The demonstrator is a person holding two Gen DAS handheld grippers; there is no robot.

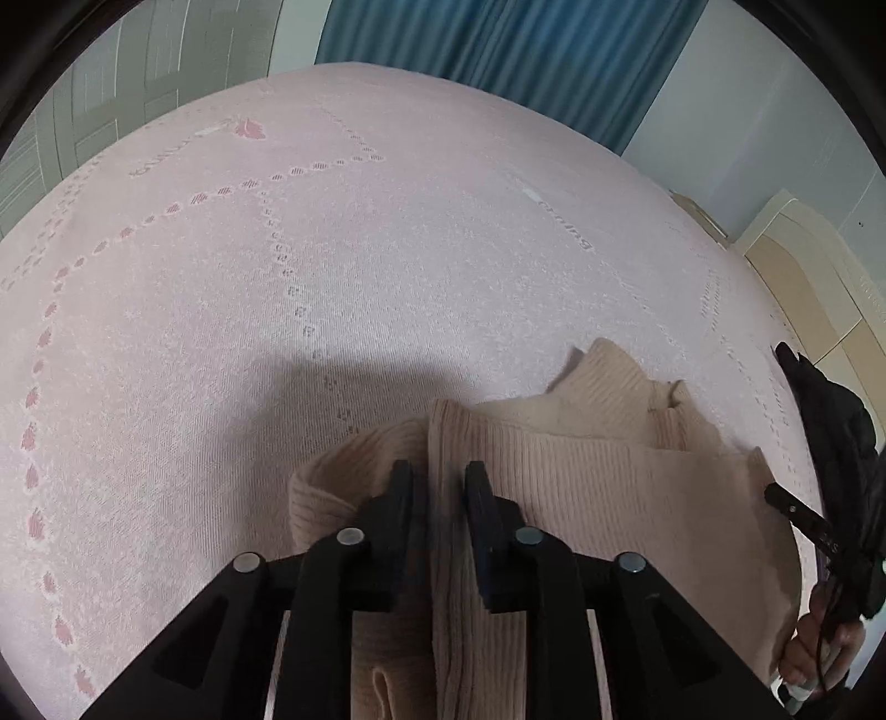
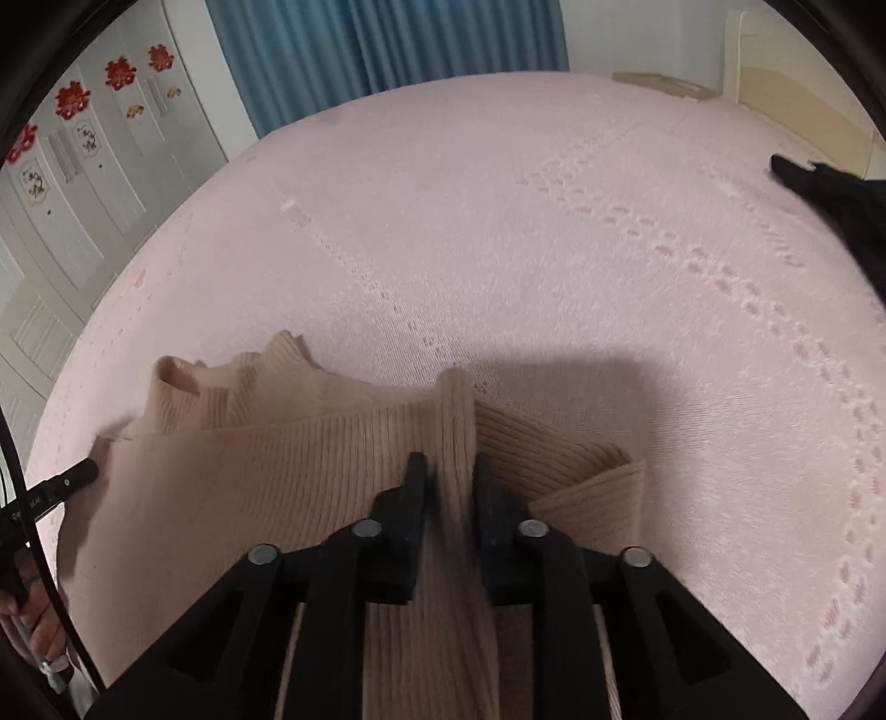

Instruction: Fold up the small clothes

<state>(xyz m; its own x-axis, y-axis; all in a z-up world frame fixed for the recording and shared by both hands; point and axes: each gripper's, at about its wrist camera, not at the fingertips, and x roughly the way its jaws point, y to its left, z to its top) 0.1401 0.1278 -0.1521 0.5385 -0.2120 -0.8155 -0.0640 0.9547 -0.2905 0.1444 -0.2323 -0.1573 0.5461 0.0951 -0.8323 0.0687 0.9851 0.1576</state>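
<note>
A beige ribbed knit sweater lies on a pink patterned bedspread, its turtleneck collar pointing away from me. My left gripper is shut on a raised fold at the sweater's left edge, with a sleeve bunched beside it. In the right wrist view the same sweater spreads to the left. My right gripper is shut on a pinched ridge of knit at the sweater's right edge, next to a folded-back cuff.
A black garment lies at the bedspread's right side. Blue curtains hang behind the bed, white wardrobe doors stand on the left and a cream headboard on the right. A person's hand shows at the edge.
</note>
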